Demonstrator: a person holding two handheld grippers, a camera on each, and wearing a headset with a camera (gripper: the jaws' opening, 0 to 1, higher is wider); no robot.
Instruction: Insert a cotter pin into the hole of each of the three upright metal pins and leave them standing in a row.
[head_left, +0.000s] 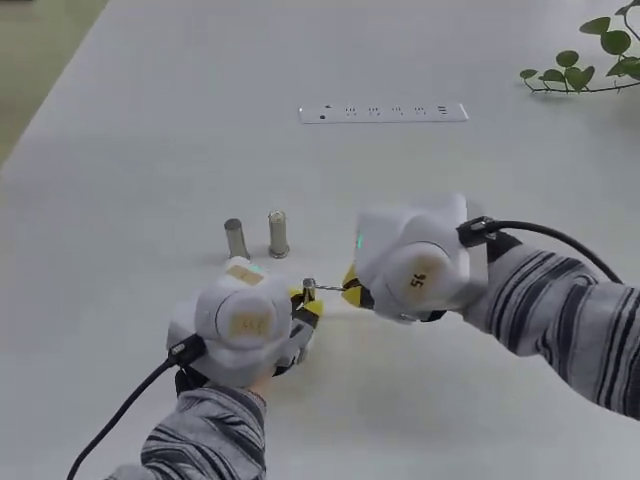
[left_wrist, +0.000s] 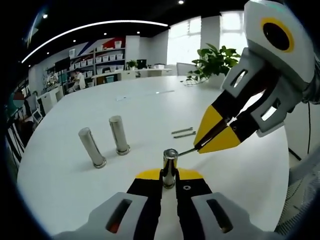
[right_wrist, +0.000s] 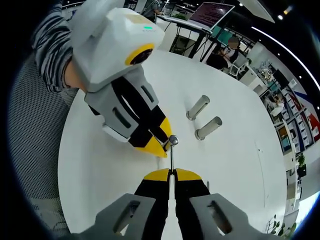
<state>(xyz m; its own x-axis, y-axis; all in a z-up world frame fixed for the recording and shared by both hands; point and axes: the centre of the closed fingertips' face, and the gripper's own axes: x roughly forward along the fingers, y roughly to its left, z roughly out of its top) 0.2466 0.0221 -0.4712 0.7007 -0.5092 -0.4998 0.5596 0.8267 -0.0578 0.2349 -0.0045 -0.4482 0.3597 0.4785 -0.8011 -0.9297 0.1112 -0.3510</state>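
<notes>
Steel pin (head_left: 309, 290) clamped upright in the left gripper (head_left: 305, 305) meets a cotter pin (head_left: 328, 288) pinched tight in the right gripper (head_left: 350, 290) at a white table (head_left: 150, 150).
The cotter pin's tip touches the held pin's top; whether it has entered the hole cannot be told. A second pin (head_left: 235, 238) and a third pin (head_left: 278, 233) stand side by side just behind, and spare cotter pins (left_wrist: 183, 132) lie beyond.

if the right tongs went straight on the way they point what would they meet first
Probably the upright metal pin clamped in the left tongs, with the held cotter pin reaching it first.
</notes>
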